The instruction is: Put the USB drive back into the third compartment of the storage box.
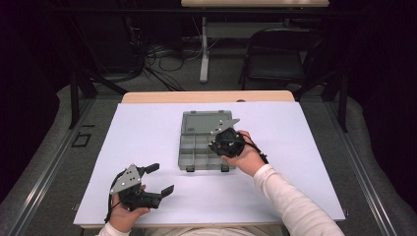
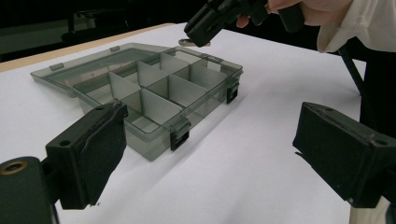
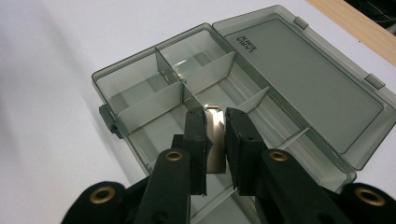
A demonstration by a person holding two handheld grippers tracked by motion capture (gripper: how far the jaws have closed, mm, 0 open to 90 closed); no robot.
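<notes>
Gripping thin, stiff, slippery-looking metal plate (image 3: 215,135) by flat faces in closed right gripper (image 3: 215,122), over organizer box (image 3: 140,74).

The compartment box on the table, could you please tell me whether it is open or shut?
Open. The compartment box has its lid folded flat back on the table, leaving the dividers and compartments uncovered.

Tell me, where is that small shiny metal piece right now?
The metal piece is clamped in the right gripper, held above the open compartment box at mid-table.
</notes>
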